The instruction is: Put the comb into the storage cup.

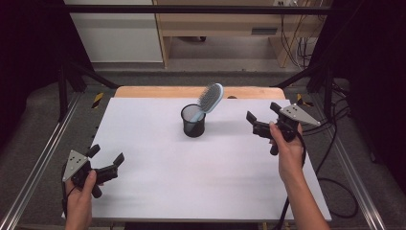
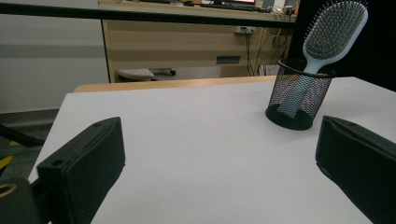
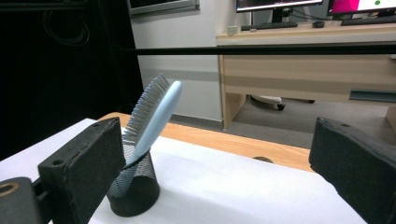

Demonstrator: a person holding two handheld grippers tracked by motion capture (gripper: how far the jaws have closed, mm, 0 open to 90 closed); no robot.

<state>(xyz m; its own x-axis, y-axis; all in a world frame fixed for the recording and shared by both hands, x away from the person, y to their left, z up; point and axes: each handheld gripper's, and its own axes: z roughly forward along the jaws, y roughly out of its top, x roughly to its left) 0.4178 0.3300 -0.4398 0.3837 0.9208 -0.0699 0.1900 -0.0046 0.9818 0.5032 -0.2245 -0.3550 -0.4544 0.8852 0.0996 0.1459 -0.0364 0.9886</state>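
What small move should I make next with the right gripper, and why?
Probably ease the right gripper toward the hairbrush. The brush stands handle-down in the black mesh cup, its head leaning free above the rim. The right gripper is open, empty and nearer the cup than the left gripper.

Centre, far half of white worktop (image 1: 191,182): black mesh cup (image 1: 193,122), upright, with pale blue brush (image 1: 210,98) standing handle-down inside, head tilted over the rim, bristles toward the near left. Far edge: strip of bare wood (image 1: 158,92). Either side: metal rails (image 1: 38,167) running front to back. Right, off the worktop: black cables (image 1: 344,191) looping on the grey floor. Overhead, far side: black bar (image 1: 191,8). Background: wooden desk (image 3: 299,70) carrying monitors (image 3: 280,4) and keyboard (image 3: 271,25); white wall panel (image 1: 115,33) beside it.
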